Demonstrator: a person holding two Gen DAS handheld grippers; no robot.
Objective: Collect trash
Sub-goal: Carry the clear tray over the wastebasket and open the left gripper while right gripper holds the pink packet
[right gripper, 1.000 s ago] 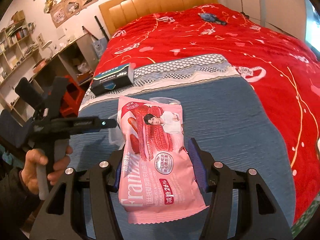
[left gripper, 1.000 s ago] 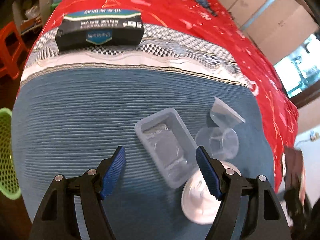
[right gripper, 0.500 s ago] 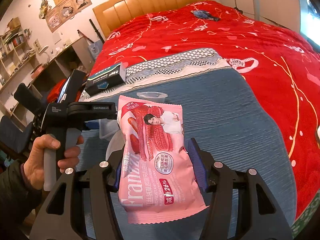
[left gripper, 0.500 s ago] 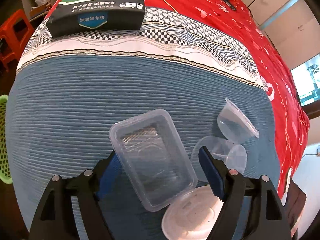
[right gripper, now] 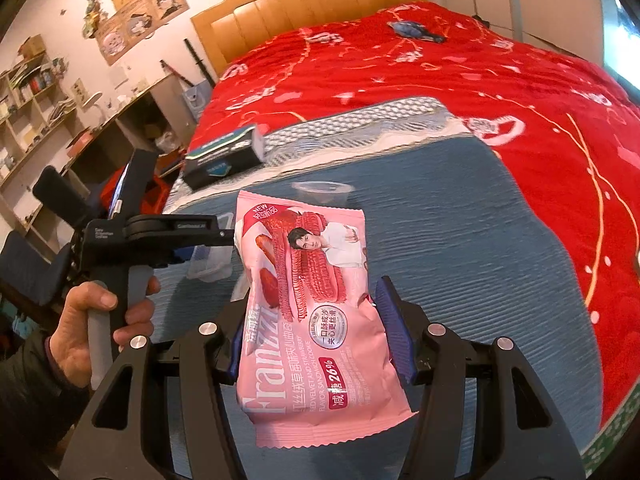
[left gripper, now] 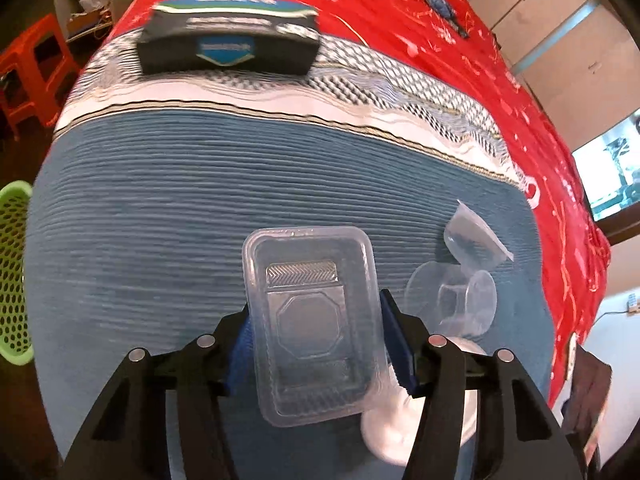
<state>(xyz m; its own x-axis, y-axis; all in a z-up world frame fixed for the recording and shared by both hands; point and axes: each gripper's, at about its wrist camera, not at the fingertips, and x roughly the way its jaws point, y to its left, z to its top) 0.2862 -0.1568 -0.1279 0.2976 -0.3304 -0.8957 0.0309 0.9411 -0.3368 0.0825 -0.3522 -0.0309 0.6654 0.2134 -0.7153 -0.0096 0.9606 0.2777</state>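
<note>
1. Left hand-held gripper (left gripper: 316, 338): jaws closing around the clear rectangular tray (left gripper: 310, 320); the blue pads sit at its 2 long sides, the tray between them. Whether the pads already bear on the walls cannot be told.
2. Clear rectangular tray: on the blue blanket (left gripper: 160, 240) at the foot end of the bed, open side up, empty.
3. Right hand-held gripper (right gripper: 318, 336): pinching the pink snack wrapper (right gripper: 316, 304), held clear above the blanket.
4. Remaining trash: hinged clear cup (left gripper: 466, 284) just beside the tray, toward the bed's right edge; white round lid (left gripper: 420, 420) partly under the tray's near corner.
5. Green perforated basket (left gripper: 14, 272): off the bed's left edge, the likely destination.
6. Black tissue pack (left gripper: 228, 46): on the patterned blanket border, well apart from the trash.
7. Risk: thin tray walls may buckle or spring out if squeezed hard.
8. Risk: lifting may drag the lid, since the tray overlaps it.
9. Risk: the wrapper, gripped low, may slip during carrying.
</note>
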